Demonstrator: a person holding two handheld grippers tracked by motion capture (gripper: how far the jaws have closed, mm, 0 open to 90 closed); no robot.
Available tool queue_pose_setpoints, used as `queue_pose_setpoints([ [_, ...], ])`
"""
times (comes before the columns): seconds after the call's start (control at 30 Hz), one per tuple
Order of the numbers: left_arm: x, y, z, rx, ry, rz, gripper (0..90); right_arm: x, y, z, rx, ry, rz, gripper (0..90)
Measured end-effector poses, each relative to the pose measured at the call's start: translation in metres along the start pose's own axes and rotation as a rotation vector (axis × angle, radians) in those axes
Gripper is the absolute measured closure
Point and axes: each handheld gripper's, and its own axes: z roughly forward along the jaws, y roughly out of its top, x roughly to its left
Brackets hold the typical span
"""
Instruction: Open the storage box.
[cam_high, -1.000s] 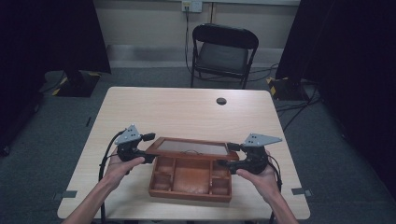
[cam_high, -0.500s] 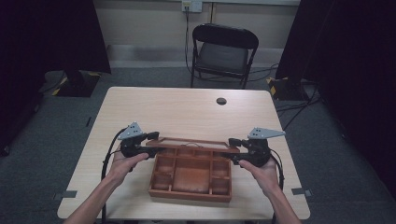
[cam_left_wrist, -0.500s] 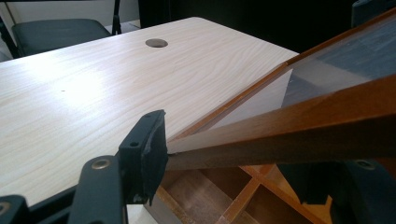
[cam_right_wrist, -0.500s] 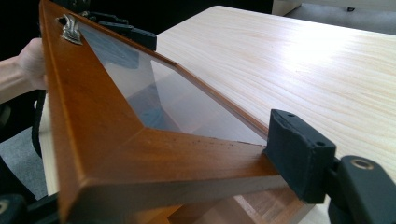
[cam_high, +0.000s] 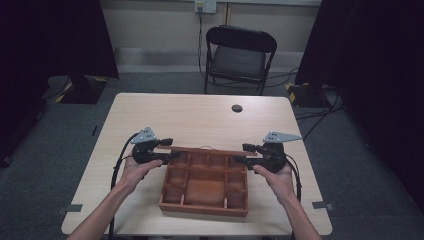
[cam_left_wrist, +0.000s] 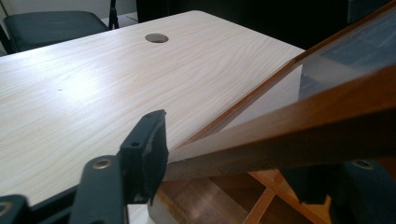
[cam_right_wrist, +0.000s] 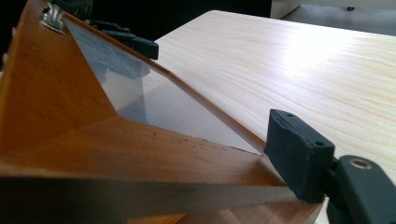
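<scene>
Nearest the person, a compartmented wooden box (cam_high: 204, 187) sits on the bench (cam_high: 200, 115) toward its front edge, between the two hands. Its glass-paned lid (cam_high: 206, 149) is raised along the far side, hinged up well clear of the compartments.

The left tongs (cam_high: 167, 148) have just been closing on the lid's left end; the left gripper view shows the wooden frame (cam_left_wrist: 289, 140) lying between the jaws with one pad (cam_left_wrist: 145, 154) pressed against its edge. The right tongs (cam_high: 245, 152) have likewise been closing on the right end, and the right gripper view shows a pad (cam_right_wrist: 296, 151) snug against the frame corner (cam_right_wrist: 140, 158). The opposite pad on each side is hard to make out, so the firmness of either hold is probably fair, not certain.

To swing the lid well, both hands should likely move together at the same pace, keeping the frame level so the hinges do not twist, and gripping wood rather than glass.

Farther off, a cable hole (cam_high: 237, 108) marks the bench, and a dark chair (cam_high: 239, 57) stands beyond.
</scene>
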Motion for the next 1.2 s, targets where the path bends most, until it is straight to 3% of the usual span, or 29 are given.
queue_pose_setpoints([
  [0.47, 0.008, -0.005, 0.012, 0.023, 0.012, -0.045, 36.2, -0.010, 0.001, 0.011, 0.007, -0.031, 0.011, 36.6],
  [0.6, 0.009, -0.004, 0.014, 0.006, 0.019, -0.055, 36.5, -0.014, 0.001, 0.013, 0.001, -0.033, 0.023, 37.2],
  [0.8, 0.009, 0.004, 0.017, 0.046, 0.020, -0.028, 41.8, -0.019, 0.000, 0.017, 0.007, -0.044, 0.030, 38.7],
  [1.03, 0.013, 0.004, 0.019, 0.028, 0.009, -0.046, 44.1, -0.029, -0.003, 0.021, -0.007, -0.053, 0.054, 39.8],
  [1.2, 0.015, 0.007, 0.020, 0.042, -0.002, -0.046, 44.5, -0.036, -0.007, 0.027, 0.005, -0.056, 0.067, 40.0],
])
